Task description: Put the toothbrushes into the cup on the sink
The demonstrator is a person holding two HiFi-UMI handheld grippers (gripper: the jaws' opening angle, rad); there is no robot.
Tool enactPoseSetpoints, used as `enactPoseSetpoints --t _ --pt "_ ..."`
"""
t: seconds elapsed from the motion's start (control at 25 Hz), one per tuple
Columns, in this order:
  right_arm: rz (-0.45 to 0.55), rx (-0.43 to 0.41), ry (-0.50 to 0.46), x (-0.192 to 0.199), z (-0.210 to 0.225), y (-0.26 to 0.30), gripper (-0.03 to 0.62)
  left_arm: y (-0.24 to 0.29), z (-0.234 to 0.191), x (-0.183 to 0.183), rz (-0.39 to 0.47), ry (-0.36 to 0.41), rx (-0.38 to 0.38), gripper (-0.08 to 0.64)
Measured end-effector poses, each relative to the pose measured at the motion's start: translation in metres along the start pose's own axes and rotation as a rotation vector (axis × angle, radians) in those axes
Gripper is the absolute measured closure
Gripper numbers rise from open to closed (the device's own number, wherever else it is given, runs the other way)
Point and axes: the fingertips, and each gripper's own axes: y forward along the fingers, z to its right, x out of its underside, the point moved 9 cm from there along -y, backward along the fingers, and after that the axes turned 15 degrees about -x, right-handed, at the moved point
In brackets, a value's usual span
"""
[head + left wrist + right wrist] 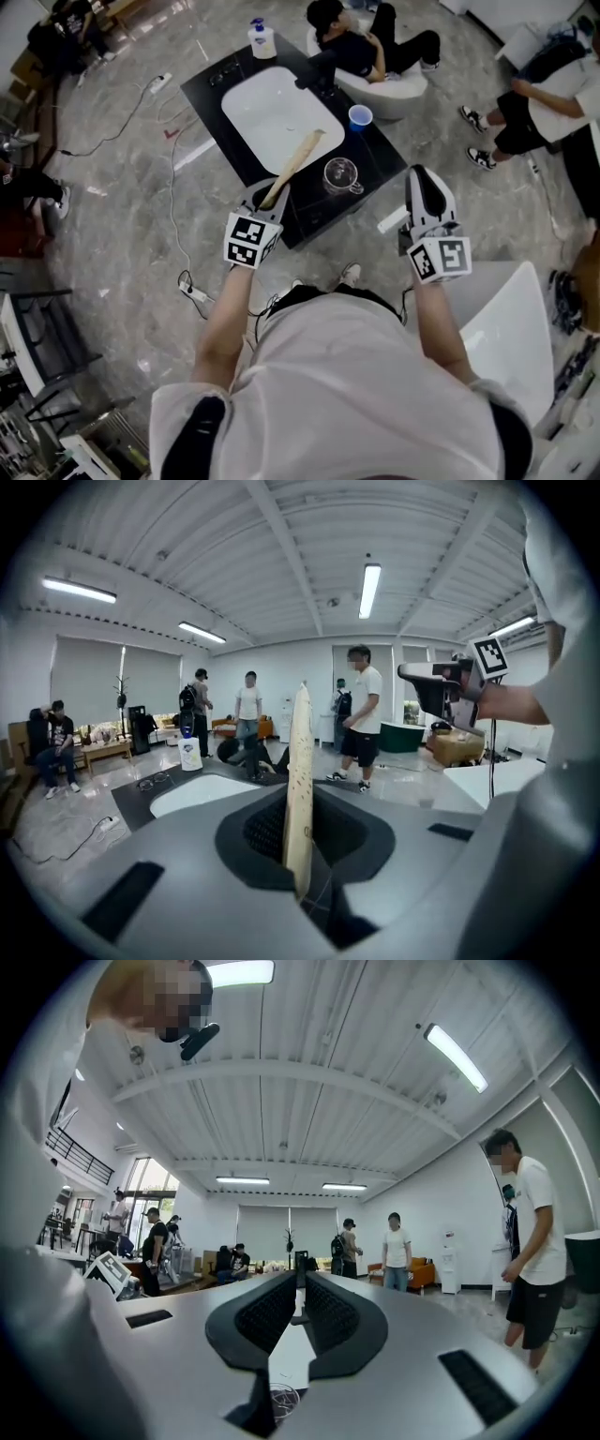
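In the head view we see a black worktop (380, 155) on the floor with a white sink (267, 117) set into it. A soap bottle (262, 39) stands at its far corner. A glass cup (341, 174) with a handle stands on the worktop just beside the sink's near right corner, and a blue cup (360, 116) stands further back. Our left gripper (272, 195) holds a beige toothbrush (300, 157) by its lower end. The toothbrush slants up over the sink's edge, left of the glass cup and apart from it. Our right gripper (424, 178) hangs beyond the worktop's right corner, and the end of a white toothbrush (392, 221) sticks out of its left side.

In the left gripper view the fingers (267, 832) stand narrow, clamped on the beige toothbrush (300, 761), which rises upright between them. The sink (202, 792) and soap bottle (190, 752) lie beyond on the left, and the right gripper (450, 686) shows at the upper right.

In the right gripper view the fingers (333, 1321) are nearly together, pressing on the white toothbrush (281, 1354), which runs along the gap. People stand in the room beyond.
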Motion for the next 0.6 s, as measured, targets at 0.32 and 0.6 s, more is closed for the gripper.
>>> enactPoseSetpoints --t 0.32,0.6 --pt "-0.010 -0.009 0.029 0.008 0.000 -0.004 0.538 0.019 0.007 0.004 -0.161 0.185 0.087 0.531" --pt "-0.005 -0.004 0.060 0.016 -0.001 -0.011 0.538 0.038 0.008 0.006 -0.273 0.439 0.140 0.531"
